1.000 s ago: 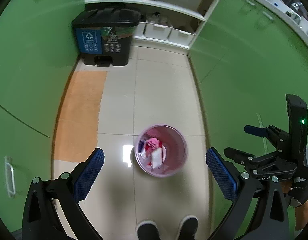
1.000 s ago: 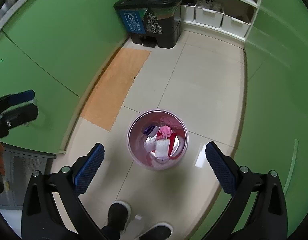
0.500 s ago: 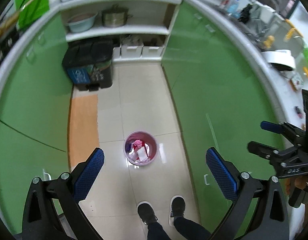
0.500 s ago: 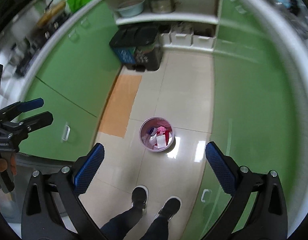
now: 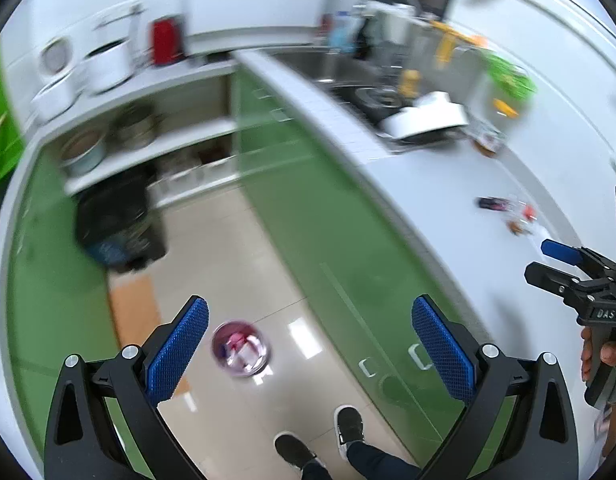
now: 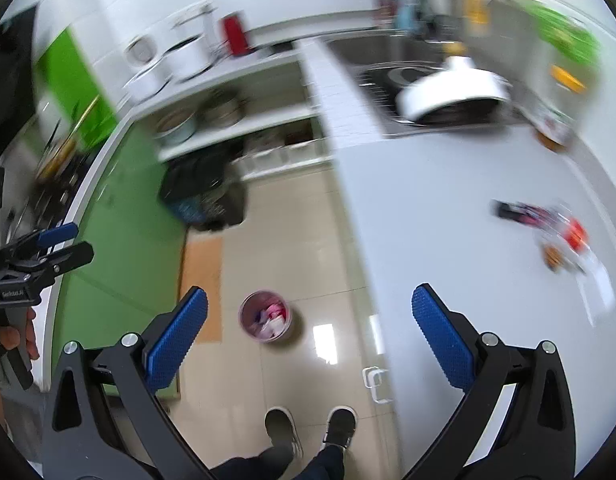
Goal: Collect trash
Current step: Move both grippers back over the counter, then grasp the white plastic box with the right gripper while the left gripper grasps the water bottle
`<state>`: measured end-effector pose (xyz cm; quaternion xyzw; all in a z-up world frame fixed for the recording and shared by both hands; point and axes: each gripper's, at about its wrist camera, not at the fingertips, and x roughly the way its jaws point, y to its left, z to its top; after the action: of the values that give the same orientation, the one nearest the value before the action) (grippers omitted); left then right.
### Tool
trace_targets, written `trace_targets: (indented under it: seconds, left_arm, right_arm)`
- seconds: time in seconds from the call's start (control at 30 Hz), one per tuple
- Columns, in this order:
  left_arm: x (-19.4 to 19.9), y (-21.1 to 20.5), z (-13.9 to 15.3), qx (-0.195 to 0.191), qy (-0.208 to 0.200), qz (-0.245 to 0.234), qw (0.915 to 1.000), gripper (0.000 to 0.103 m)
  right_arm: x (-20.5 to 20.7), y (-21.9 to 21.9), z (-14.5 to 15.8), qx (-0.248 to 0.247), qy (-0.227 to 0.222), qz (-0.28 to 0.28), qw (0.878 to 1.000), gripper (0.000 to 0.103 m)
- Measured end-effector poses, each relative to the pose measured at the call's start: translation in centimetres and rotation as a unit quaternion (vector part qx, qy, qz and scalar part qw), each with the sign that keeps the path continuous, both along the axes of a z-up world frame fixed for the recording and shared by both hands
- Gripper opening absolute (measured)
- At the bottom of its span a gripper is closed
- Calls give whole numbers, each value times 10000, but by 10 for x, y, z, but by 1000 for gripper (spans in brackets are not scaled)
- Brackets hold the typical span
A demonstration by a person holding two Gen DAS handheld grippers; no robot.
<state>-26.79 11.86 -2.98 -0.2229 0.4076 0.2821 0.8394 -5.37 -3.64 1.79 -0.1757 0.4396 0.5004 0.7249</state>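
Trash (image 6: 548, 226) lies in a small blurred heap on the white counter (image 6: 448, 208), toward its right side. The pink bin (image 6: 266, 317) stands on the tiled floor (image 6: 292, 220) below, already holding scraps, beside the green cabinets (image 5: 328, 240). The left gripper (image 5: 308, 352) and right gripper (image 6: 308, 338) both hang wide open, holding nothing, well above the floor.

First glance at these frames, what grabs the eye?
Both grippers, left and right, hang open and empty high over the floor. Between the fingers sits a small pink bin with scraps inside, near the person's shoes. Bright litter lies on the white counter at right.
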Motion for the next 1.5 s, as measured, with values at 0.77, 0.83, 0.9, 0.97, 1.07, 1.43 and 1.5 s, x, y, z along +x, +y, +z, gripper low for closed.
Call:
trace_targets:
  seconds: [0.77,0.83,0.9,0.97,1.07,1.43,1.5]
  left_arm:
    - [250,-141,9,104,-227,-2206,9751,97]
    - [266,-144,7,106,-174,-2258,9740,97]
    - [280,-145,5,90,-127,-2315,9727,97]
    - [292,-143,2,70,-99,-2367,9715,97]
    - [311,-139,-6,-9,2,-2482,9687,97]
    - [356,-123,-41,-280,199,-2381,9706,97]
    - [362,-122,-49,-344,250,-2363,9707,97]
  right_arm:
    - [188,-191,-19,-368,-367,-1727,9836,100]
    - [204,-192,-26,-428,-307,-1734,9834,100]
    - [221,-190,-35,-520,-273,-1756,9827,100]
    - [233,-188,-41,-553,-240,-1770,9824,100]
    - [255,-184,-53,-683,-207,-1825,9806,100]
    - [313,-155,-118,-1253,-118,-1281,9837,100]
    - [319,-150,-127,-1299,-119,-1161,9846,99]
